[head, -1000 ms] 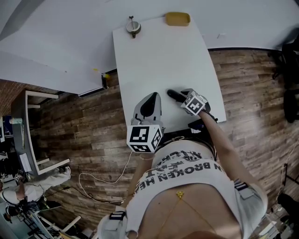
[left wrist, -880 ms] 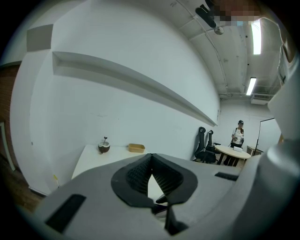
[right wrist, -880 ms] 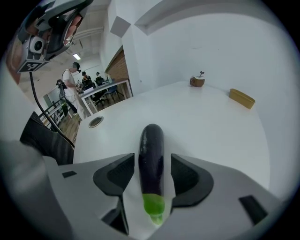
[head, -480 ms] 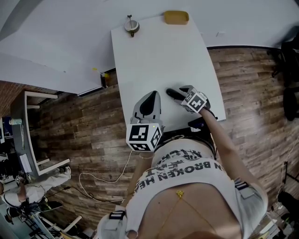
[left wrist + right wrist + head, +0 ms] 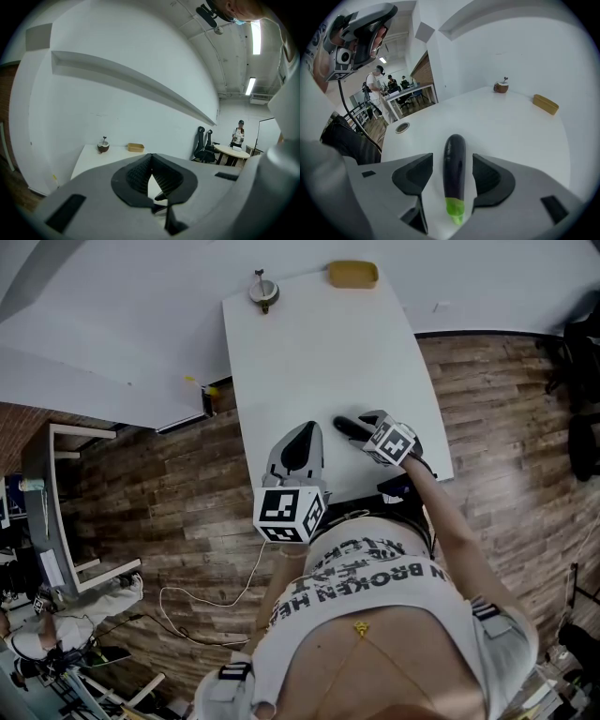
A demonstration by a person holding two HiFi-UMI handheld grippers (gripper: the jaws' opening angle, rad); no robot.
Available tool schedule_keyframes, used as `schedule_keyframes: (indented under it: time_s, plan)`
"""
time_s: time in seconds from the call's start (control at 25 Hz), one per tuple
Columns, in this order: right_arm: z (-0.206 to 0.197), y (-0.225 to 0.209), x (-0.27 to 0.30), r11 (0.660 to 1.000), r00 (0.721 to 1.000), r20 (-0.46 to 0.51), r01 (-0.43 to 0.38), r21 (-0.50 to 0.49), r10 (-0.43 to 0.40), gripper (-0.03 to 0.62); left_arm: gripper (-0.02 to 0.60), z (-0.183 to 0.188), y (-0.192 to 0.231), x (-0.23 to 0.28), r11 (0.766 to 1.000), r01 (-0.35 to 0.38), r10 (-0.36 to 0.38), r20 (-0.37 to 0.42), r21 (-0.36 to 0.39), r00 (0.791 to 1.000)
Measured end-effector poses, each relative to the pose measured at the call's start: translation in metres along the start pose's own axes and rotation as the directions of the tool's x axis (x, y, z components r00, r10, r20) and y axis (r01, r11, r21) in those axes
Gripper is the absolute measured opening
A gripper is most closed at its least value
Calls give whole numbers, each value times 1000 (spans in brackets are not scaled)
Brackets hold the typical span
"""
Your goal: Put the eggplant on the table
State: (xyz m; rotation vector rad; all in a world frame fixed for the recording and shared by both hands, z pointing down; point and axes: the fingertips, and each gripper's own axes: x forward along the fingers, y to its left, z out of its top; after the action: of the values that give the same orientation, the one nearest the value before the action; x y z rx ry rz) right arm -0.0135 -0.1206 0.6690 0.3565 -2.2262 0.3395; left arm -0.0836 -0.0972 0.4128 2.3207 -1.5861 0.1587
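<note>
Wood-plank floor [image 5: 169, 502] and a white wall [image 5: 112, 315] frame the room, with one long white table [image 5: 319, 352] standing end-on against that wall. The tabletop is plain and matt, with one round cable port [image 5: 402, 127] set into it near the right gripper.

There are two grippers, both low at the table's near end. The left gripper [image 5: 300, 451] has its jaw tips pressed together with nothing between them. The right gripper [image 5: 375, 432] points steeply down at the tabletop, and its jaws have just been opening; they stand wide, clear of the one eggplant [image 5: 454, 164] that lies flat on the table between them (a gap shows on either side).

The eggplant is slim, glossy and dark purple, almost black, with a bright green stem cap at the end nearest the gripper.

At the far end sit one shallow yellow dish [image 5: 352, 275] and one small brown cup [image 5: 263, 293], well apart.
</note>
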Motion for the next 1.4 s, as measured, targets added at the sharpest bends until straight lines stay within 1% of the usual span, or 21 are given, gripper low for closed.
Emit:
schedule_keyframes:
  time_s: [0.52, 0.72, 0.92, 1.04, 1.16, 1.2, 1.28, 1.4]
  plan:
    - [0, 4, -5, 1000, 1000, 9, 1, -10, -1, 238, -2, -4, -2, -5, 1000, 1, -1, -1, 0, 1000]
    - [11, 1, -16, 1000, 999, 41, 11, -24, -10, 238, -2, -4, -1, -4, 1000, 5, -5, -2, -1, 1000]
    - [31, 2, -33, 998, 996, 89, 12, -66, -6, 235, -2, -5, -1, -2, 1000, 7, -7, -4, -2, 1000]
    - [41, 4, -44, 998, 992, 122, 11, -60, -3, 203, -2, -4, -3, -1, 1000, 10, -10, -3, 0, 1000]
    - [48, 5, -55, 998, 989, 145, 14, -61, -6, 186, -2, -3, -3, 1, 1000, 14, -14, -4, 1, 1000]
    - [50, 6, -58, 998, 989, 148, 17, -64, -8, 165, -2, -3, -4, 2, 1000, 15, -15, -5, 2, 1000]
    - [52, 8, -65, 997, 988, 156, 26, -68, -15, 93, -2, -4, -5, 2, 1000, 18, -18, -7, 2, 1000]
    - [55, 13, -73, 998, 983, 182, 28, -56, -18, 47, -2, -6, -6, 2, 1000, 20, -20, -10, 2, 1000]
